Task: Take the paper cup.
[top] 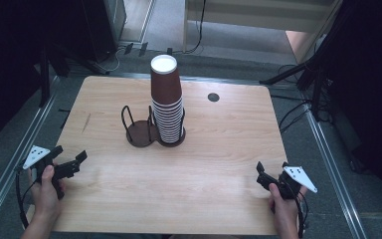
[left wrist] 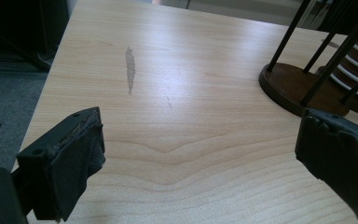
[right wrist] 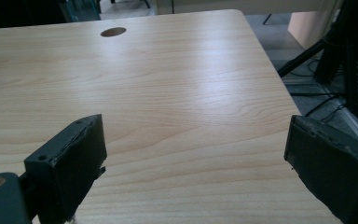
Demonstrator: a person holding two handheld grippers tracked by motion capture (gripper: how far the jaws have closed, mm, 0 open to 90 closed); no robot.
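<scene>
Your stack of paper cups stands upside down in the right ring of the two-ring wire cup holder, toward the far middle of the surface. The holder's left ring is empty, its brown base bare. Both claws are well back from it: your left claw sits near the near-left corner, your right claw near the near-right corner, and each one is spread wide with nothing between its jaws — the left gripper view shows bare wood between them, with the holder's base off to the far right.

These cups should handle as very light and thin-walled, so they will likely crush or go oval under a hard squeeze. They nest tightly, and I'd expect the top cup to drag its neighbours up unless the rest of the stack is steadied. The tall stack also looks tippy — the wire uprights guard only its lower part. Take hold on the brown wall of the top cup, just above the next cup's white rim, with a gentle pinch across its width. If you need a second hold, brace the ribbed lower stack with the other claw.
</scene>
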